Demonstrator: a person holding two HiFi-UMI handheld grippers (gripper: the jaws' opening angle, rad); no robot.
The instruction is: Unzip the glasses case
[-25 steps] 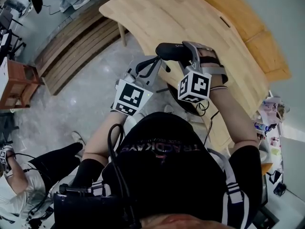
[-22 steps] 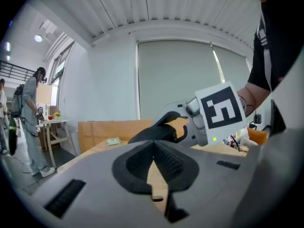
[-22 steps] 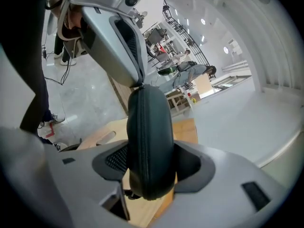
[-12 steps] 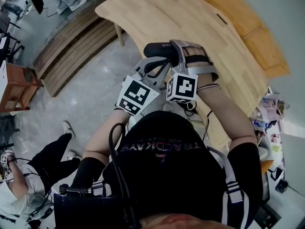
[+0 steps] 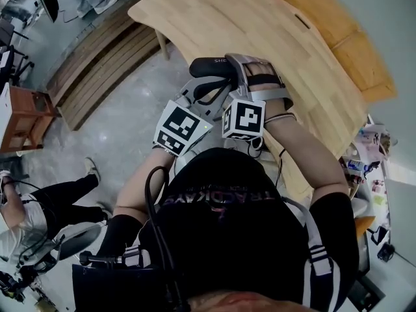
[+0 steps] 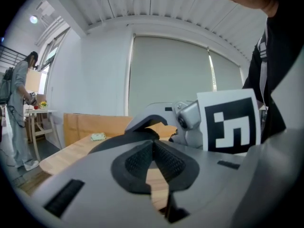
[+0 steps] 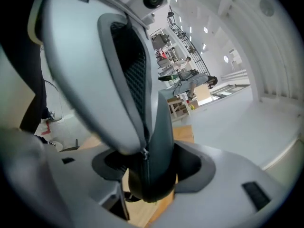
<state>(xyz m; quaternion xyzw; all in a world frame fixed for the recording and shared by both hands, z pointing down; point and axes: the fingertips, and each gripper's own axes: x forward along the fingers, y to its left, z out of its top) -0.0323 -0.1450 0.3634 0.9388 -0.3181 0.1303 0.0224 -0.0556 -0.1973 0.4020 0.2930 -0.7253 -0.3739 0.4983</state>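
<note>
Glasses case [image 7: 159,141] clamped in right tool [image 7: 151,175]; left tool [image 6: 153,151] pinched shut at zip slider [image 7: 144,152], pull not discernible between pads [image 6: 137,160]. Visible zip closed, so unzipping likely barely begun.

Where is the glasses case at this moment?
The glasses case is upper centre in the head view, clamped in the right gripper, at the wooden table's near edge.
</note>
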